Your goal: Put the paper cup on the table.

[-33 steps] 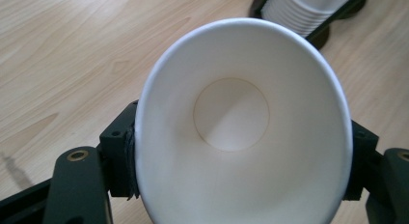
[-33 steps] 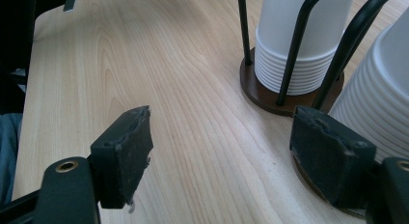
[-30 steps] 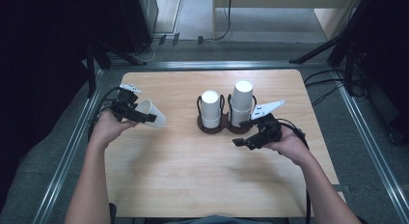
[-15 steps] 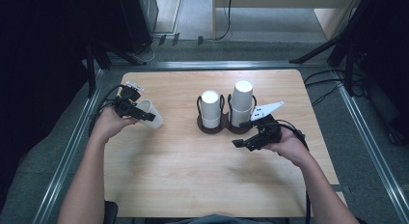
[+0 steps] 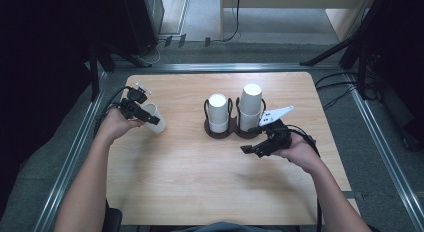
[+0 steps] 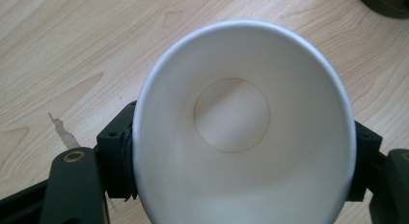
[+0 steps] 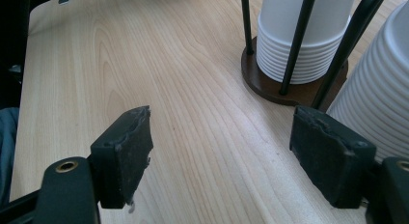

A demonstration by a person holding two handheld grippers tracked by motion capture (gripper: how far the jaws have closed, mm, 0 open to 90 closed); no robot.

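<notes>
High view: I sit at the table [image 5: 190, 192] with a claw in each hand.
Left claw [image 5: 150, 117]: at the left edge of the table, my pads clamped on the sides of a white cup [image 5: 155, 118].
Left gripper view: the cup [image 6: 243, 125] sits between my two pads, its open mouth toward the camera and its round bottom visible inside, with wood grain behind it.
Cup tilt: in the high view it leans, mouth toward my hand; whether it touches the table I cannot tell.
Right claw [image 5: 252, 148]: low over the table, just in front of the holder [image 5: 227, 133], jaws wide apart with bare wood between them.
Right gripper view: the holder's brown base [image 7: 270, 91] and two stacks of cups [image 7: 299, 45] stand just ahead of my pads [image 7: 128, 147].
</notes>
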